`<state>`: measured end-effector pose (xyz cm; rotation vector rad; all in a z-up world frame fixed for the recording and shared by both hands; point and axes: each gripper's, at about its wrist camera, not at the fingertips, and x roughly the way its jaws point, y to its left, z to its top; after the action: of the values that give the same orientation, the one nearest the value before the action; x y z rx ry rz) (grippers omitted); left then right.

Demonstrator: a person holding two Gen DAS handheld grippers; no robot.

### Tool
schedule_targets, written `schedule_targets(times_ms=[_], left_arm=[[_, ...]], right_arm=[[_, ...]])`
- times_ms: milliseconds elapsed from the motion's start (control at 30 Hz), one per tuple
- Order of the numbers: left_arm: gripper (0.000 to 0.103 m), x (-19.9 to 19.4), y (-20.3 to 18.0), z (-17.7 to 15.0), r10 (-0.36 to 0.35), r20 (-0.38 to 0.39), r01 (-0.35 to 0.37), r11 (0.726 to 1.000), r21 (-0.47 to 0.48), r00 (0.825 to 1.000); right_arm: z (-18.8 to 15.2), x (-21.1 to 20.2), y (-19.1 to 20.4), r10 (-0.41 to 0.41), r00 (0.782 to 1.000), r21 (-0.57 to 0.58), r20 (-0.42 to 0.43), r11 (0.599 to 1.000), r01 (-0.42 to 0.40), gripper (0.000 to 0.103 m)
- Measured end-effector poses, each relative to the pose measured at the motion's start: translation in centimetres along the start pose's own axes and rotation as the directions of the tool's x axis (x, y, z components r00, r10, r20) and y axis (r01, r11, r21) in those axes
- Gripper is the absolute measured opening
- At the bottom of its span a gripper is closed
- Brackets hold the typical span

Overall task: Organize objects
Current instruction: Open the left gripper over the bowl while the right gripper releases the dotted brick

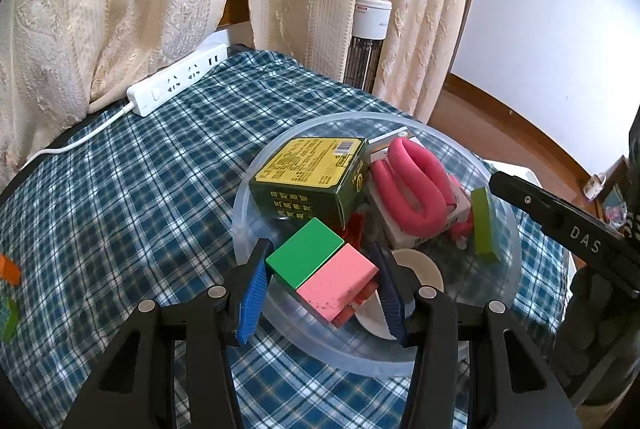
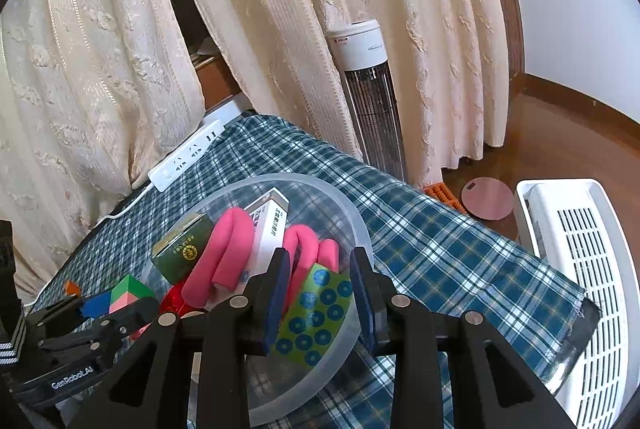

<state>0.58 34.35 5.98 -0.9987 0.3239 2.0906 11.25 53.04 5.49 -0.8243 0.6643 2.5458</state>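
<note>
A clear plastic bowl (image 1: 360,117) stands on the checked tablecloth. In it lie a dark green box (image 1: 312,177), bent pink foam rollers (image 1: 412,185) and a white box (image 1: 404,233). My left gripper (image 1: 320,247) hangs over the bowl's near side, its blue pads shut on a green and pink block (image 1: 320,265). The right wrist view shows my right gripper (image 2: 320,255) above the bowl (image 2: 360,225), shut on a flat green block with blue dots (image 2: 316,313). That block (image 1: 486,225) stands on edge at the bowl's right, beside a black right finger (image 1: 560,225).
A white power strip (image 1: 176,81) with its cable lies at the table's far left. Orange (image 1: 10,269) and green (image 1: 8,317) blocks sit at the left edge. A tower heater (image 2: 372,101) and curtains stand behind; a white slatted basket (image 2: 580,269) is off the table's right end.
</note>
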Motion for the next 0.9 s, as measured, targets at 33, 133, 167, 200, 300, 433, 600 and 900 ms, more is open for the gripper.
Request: schedule_targets(times_ms=[33,133,167,200,300,433,600,900], left_arm=[[0.052,0.1,0.1,0.0,-0.007,-0.003,0.007,1.0,-0.006,1.0],[0.067,0.1,0.2,0.1,-0.029,-0.008,0.029,0.999,-0.025,1.0],[0.069,0.0,0.3,0.1,-0.032,-0.002,0.032,0.999,-0.033,0.999],[0.07,-0.2,0.5,0.1,-0.033,0.006,0.034,0.999,-0.04,0.999],[0.07,-0.6,0.8,0.1,-0.036,0.013,0.036,0.998,-0.046,0.999],[0.07,-1.1,1.1,-0.2,-0.025,0.015,0.025,0.998,-0.053,1.0],[0.07,-1.4,1.5,-0.6,-0.011,0.009,0.011,0.998,-0.064,1.0],[0.073,-2.5,3.0,-1.3,0.012,0.011,-0.01,0.994,-0.113,1.0]], right_arm=[[0.0,0.0,0.0,0.0,1.0,-0.001,0.0,1.0,0.0,0.036],[0.0,0.0,0.0,-0.001,1.0,-0.001,0.001,1.0,0.001,0.037],[0.0,0.0,0.0,-0.001,1.0,-0.002,0.002,1.0,0.001,0.037],[0.0,0.0,0.0,-0.001,1.0,-0.004,0.002,1.0,0.001,0.037],[-0.1,-0.1,0.2,0.003,1.0,-0.005,0.002,1.0,-0.003,0.037],[-0.2,-0.4,0.5,0.008,1.0,-0.008,0.003,1.0,-0.008,0.037],[-0.4,-0.9,0.9,0.014,1.0,-0.009,0.01,1.0,-0.014,0.042],[-0.8,-1.8,2.1,0.039,0.999,-0.015,0.017,0.999,-0.039,0.056]])
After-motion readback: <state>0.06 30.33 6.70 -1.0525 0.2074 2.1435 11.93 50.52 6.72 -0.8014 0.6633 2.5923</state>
